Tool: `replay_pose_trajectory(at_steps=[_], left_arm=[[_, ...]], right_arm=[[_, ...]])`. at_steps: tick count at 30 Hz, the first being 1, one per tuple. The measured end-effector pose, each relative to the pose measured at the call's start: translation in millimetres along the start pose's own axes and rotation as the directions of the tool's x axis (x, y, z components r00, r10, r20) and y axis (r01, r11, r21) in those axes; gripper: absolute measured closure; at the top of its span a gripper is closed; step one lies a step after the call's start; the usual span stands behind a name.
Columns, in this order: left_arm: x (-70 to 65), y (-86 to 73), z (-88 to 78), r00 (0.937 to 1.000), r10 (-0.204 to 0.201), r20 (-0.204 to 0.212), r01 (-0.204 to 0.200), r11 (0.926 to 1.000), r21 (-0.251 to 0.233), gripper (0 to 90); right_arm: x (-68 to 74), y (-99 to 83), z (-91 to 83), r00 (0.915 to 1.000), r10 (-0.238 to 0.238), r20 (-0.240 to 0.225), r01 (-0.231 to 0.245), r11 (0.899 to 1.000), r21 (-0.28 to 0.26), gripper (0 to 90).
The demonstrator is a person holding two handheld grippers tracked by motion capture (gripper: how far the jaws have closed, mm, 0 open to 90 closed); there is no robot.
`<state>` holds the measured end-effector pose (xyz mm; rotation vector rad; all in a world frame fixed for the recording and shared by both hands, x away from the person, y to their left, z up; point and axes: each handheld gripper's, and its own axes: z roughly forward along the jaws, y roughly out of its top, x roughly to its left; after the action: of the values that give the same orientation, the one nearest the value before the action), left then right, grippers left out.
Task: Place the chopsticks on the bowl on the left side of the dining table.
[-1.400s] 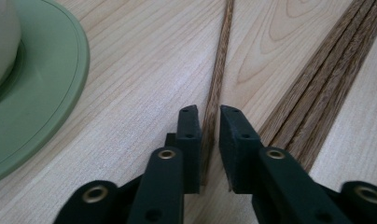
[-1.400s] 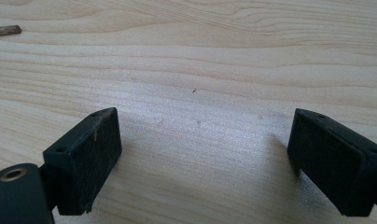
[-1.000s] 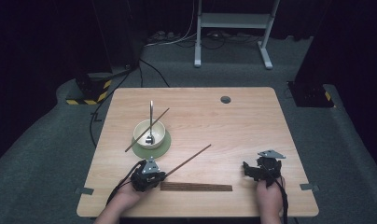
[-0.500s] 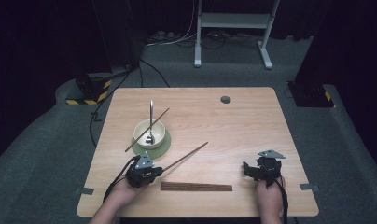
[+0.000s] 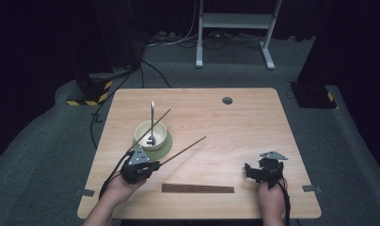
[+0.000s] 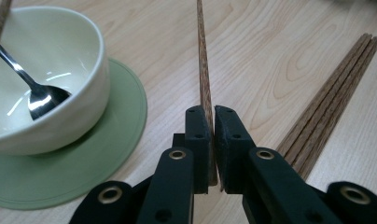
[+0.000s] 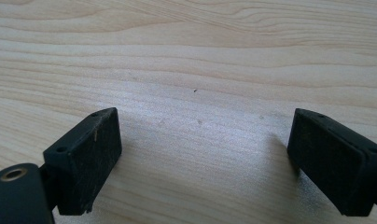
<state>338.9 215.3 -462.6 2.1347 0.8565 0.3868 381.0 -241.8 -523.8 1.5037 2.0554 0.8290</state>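
Observation:
My left gripper (image 5: pixel 153 165) (image 6: pixel 211 116) is shut on a brown wooden chopstick (image 5: pixel 183 149) (image 6: pixel 203 70) that slants up and to the right over the table. To its left, a cream bowl (image 5: pixel 150 134) (image 6: pixel 46 79) rests on a green coaster (image 5: pixel 164 146) (image 6: pixel 116 140). A metal spoon (image 5: pixel 152 123) (image 6: pixel 35 91) and another chopstick (image 5: pixel 153 126) lean in the bowl. A bundle of chopsticks (image 5: pixel 197 189) (image 6: pixel 331 102) lies flat near the front edge. My right gripper (image 5: pixel 249 170) (image 7: pixel 200 158) stands open above bare wood at the front right.
The wooden table (image 5: pixel 235 136) has a round cable hole (image 5: pixel 227 100) at the back right. Cables trail off its left side. A white metal stand (image 5: pixel 233 28) and dark boxes sit on the floor behind.
My left gripper has drawn back and to the left with the chopstick, away from the flat bundle. The right gripper has stayed where it was.

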Motion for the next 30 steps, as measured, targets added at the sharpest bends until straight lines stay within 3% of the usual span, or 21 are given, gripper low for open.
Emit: replay_pose_trajectory(at_steps=[8, 15, 30], left_arm=[[3.8, 7.6, -6.3, 0.9999, -0.005, -0.014, 0.005, 0.9998, -0.019, 83.9], [16.4, 16.0, -14.8, 0.9992, -0.007, -0.038, 0.005, 0.9986, -0.052, 83.8], [44.0, 15.3, -27.0, 0.9936, -0.063, -0.094, 0.056, 0.9957, -0.074, 83.9]], right_arm=[[0.4, -0.3, 0.8, 1.0000, 0.003, 0.005, -0.002, 1.000, -0.009, 9.6], [-0.1, 0.1, -0.3, 1.0000, -0.001, -0.003, 0.001, 1.000, 0.004, 9.6], [-0.2, 0.1, -0.4, 1.0000, -0.001, -0.004, 0.001, 1.000, 0.005, 9.6]])
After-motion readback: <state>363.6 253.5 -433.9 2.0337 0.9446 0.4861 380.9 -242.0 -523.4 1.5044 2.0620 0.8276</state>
